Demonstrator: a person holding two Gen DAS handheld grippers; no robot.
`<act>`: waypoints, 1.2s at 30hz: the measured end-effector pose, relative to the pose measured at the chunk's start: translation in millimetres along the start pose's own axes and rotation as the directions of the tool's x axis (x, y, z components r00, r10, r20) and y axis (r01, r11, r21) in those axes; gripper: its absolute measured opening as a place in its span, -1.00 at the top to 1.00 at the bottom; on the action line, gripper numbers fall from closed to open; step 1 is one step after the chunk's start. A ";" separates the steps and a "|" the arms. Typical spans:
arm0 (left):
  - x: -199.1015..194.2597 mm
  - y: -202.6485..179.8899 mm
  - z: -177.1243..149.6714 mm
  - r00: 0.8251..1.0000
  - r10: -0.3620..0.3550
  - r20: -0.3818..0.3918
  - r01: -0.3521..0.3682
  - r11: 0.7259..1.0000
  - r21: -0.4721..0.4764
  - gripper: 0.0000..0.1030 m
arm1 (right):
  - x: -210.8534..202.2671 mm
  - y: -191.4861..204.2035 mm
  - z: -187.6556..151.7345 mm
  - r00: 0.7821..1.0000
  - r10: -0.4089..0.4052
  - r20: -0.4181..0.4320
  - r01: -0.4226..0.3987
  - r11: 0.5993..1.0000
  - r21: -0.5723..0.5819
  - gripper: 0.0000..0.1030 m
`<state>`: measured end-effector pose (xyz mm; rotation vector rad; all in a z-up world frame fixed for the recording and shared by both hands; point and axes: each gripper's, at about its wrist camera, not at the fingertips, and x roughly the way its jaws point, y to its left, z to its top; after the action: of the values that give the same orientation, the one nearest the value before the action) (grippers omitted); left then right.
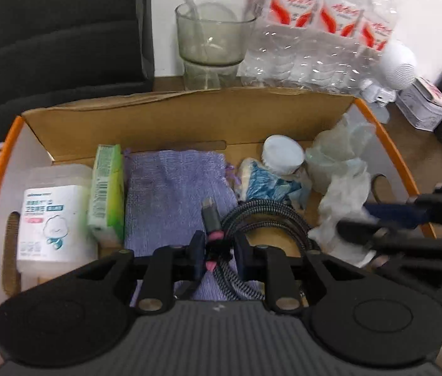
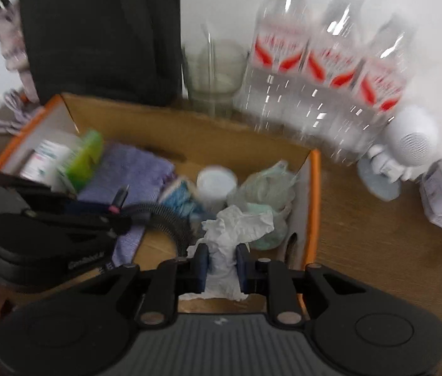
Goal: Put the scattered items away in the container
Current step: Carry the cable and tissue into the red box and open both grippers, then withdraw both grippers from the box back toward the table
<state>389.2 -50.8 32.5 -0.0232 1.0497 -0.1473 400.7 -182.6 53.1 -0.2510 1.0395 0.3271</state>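
Observation:
A cardboard box (image 1: 158,119) with an orange rim holds a white labelled tub (image 1: 53,216), a green packet (image 1: 108,188), a purple cloth pouch (image 1: 174,188), a blue wrapper (image 1: 265,185), a white round lid (image 1: 282,153) and a clear plastic bag (image 1: 337,153). My left gripper (image 1: 220,250) hangs over the box. A coiled braided cable (image 1: 268,219) with a pink tie lies loosely between its jaws, which stand open. My right gripper (image 2: 222,260) is shut on a crumpled white tissue (image 2: 236,225) above the box's (image 2: 189,131) right end.
Behind the box stand a glass cup (image 1: 211,37) with a straw and a shrink-wrapped pack of water bottles (image 1: 318,31). A white round-headed figure (image 1: 398,62) and a small tin (image 1: 424,106) sit at the right. A black chair back (image 1: 48,31) fills the far left.

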 end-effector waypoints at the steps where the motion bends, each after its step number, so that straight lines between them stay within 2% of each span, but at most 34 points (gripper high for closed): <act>1: 2.7 -0.3 1.4 1.000 0.005 -0.002 -0.005 1.000 0.005 0.26 | 7.6 -0.1 0.3 1.000 -0.002 -0.028 0.002 1.000 -0.004 0.60; 2: 4.9 -2.1 1.5 1.000 0.010 -0.003 -0.010 1.000 0.022 0.08 | 15.8 -0.2 0.8 0.998 -0.025 -0.050 0.024 1.000 -0.012 0.59; 5: 2.7 -5.1 5.7 1.000 0.006 -0.009 -0.006 0.999 0.036 -0.05 | 29.1 1.9 1.9 0.994 -0.100 -0.052 0.098 0.994 -0.039 0.51; 7: -4.9 -5.3 12.3 0.999 0.044 0.007 -0.044 0.999 0.031 -0.17 | 28.0 2.4 3.9 0.993 -0.096 -0.063 0.095 0.995 -0.016 0.37; 10: -33.0 5.4 15.8 0.999 0.037 0.032 -0.037 0.999 0.004 -0.50 | 8.9 -0.2 7.1 0.995 -0.092 -0.043 0.093 0.996 0.007 0.13; 11: -45.5 11.1 15.9 0.999 0.035 0.038 -0.034 0.999 -0.013 -0.61 | -0.3 -2.9 7.9 0.996 -0.084 -0.034 0.084 0.996 0.024 -0.03; 13: -63.8 20.5 18.4 0.999 0.038 0.036 -0.037 0.998 -0.044 -0.63 | -21.2 -9.7 8.7 0.999 -0.036 -0.022 0.037 0.996 0.081 -0.35; 16: -90.4 28.9 17.8 0.998 0.060 0.005 -0.060 0.996 -0.064 -0.70 | -44.8 -16.2 9.4 0.998 0.056 -0.040 -0.048 0.984 0.171 -0.64; 19: -114.1 33.3 10.2 0.996 0.093 0.004 -0.092 0.993 -0.068 -0.79 | -67.5 -9.6 5.6 0.989 0.141 -0.047 -0.127 0.968 0.218 -0.70; 21: -131.7 34.6 0.6 0.989 0.136 0.067 -0.130 0.988 -0.086 -0.82 | -81.2 -0.5 1.8 0.991 0.133 -0.029 -0.124 0.969 0.214 -0.70; 22: -142.6 33.5 -7.0 0.976 0.172 0.130 -0.162 0.983 -0.089 -0.83 | -89.3 5.9 -0.7 0.994 0.112 0.000 -0.109 0.973 0.203 -0.70; 23: -155.5 30.1 -19.2 0.947 0.209 0.242 -0.194 0.977 -0.083 -0.89 | -98.4 13.0 -3.8 0.995 0.085 0.044 -0.092 0.978 0.187 -0.70; 24: -165.9 26.8 -33.9 0.903 0.226 0.366 -0.216 0.974 -0.069 -0.95 | -109.9 20.3 -9.0 0.992 0.049 0.119 -0.068 0.984 0.166 -0.70; 25: -173.7 24.0 -49.6 0.842 0.242 0.481 -0.246 0.968 -0.057 -0.95 | -121.0 28.1 -16.9 0.976 0.015 0.216 -0.046 0.989 0.139 -0.73; 26: -179.0 21.6 -63.4 0.780 0.258 0.570 -0.280 0.959 -0.051 -0.95 | -130.9 36.0 -27.8 0.945 -0.006 0.326 -0.028 0.995 0.101 -0.73; 27: -181.2 21.7 -70.7 0.760 0.254 0.598 -0.285 0.957 -0.045 -0.95 | -137.0 42.0 -38.7 0.908 -0.022 0.418 -0.008 0.998 0.069 -0.74; 28: -182.5 24.0 -76.1 0.762 0.241 0.601 -0.267 0.963 -0.049 -0.94 | -140.0 45.4 -48.2 0.878 -0.032 0.478 0.005 0.998 0.057 -0.79; 29: -183.9 26.9 -79.6 0.770 0.229 0.596 -0.238 0.969 -0.066 -0.94 | -141.7 48.2 -56.9 0.857 -0.038 0.514 0.010 0.998 0.056 -0.79; 31: -187.1 31.7 -87.0 0.776 0.211 0.594 -0.190 0.977 -0.098 -0.94 | -142.8 49.3 -64.1 0.853 -0.044 0.520 -0.001 0.996 0.086 -0.79; 32: -190.6 32.6 -91.8 0.774 0.212 0.597 -0.185 0.977 -0.106 -0.94 | -144.1 48.9 -67.5 0.850 -0.038 0.525 -0.017 0.995 0.099 -0.79; 34: -197.7 28.5 -101.0 0.761 0.222 0.610 -0.206 0.974 -0.097 -0.95 | -147.8 47.9 -72.4 0.847 -0.050 0.530 -0.021 0.992 0.127 -0.79; 36: -209.4 22.0 -118.3 0.731 0.220 0.646 -0.218 0.972 -0.084 -0.97 | -154.6 50.0 -81.3 0.834 -0.058 0.549 -0.024 0.990 0.142 -0.79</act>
<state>186.8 4.8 152.1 0.0470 0.3364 0.0816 244.8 -187.7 146.1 -0.0254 0.4799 0.2827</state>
